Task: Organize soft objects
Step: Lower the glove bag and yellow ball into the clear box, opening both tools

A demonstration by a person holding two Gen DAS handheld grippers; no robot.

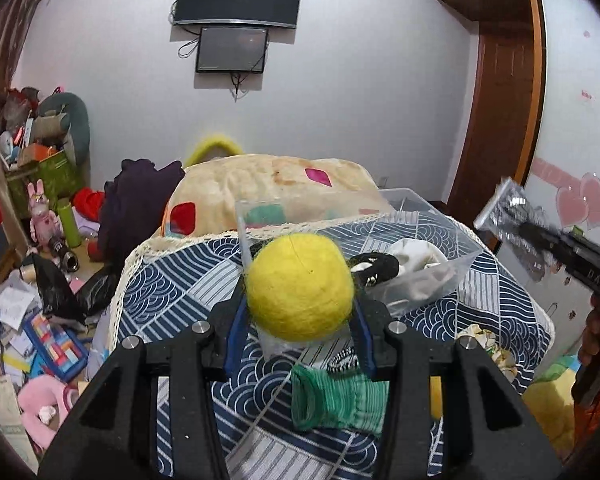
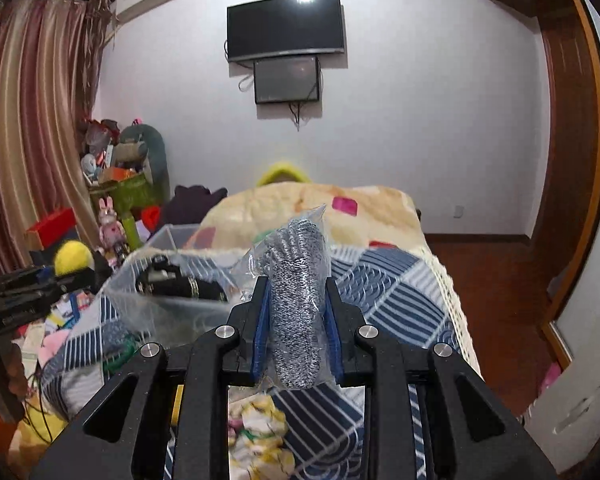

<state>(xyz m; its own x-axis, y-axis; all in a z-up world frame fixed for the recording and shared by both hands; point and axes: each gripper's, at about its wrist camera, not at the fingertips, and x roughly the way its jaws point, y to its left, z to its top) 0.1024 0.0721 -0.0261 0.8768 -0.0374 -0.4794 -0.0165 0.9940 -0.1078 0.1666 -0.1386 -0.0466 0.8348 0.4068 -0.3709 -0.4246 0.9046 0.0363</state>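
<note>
The left tongs [image 1: 300,312] are closed on a round yellow felt ball [image 1: 300,286], held above the bed with the blue patterned cover [image 1: 172,292]. The ball hides part of the clear plastic box [image 1: 428,280] behind it. The right tongs [image 2: 298,320] grip a grey speckled knitted item in a clear bag [image 2: 298,300]; its lower end is blurred.

Both grippers, left gripper [image 1: 300,308] and right gripper [image 2: 296,312]: matte black angular frames, silver round screws, blue finger pads [image 2: 260,332].

Fuzzy yellow ball [image 1: 300,286] held aloft, bagged grey knit, perhaps gloves [image 2: 298,304], upright
</note>
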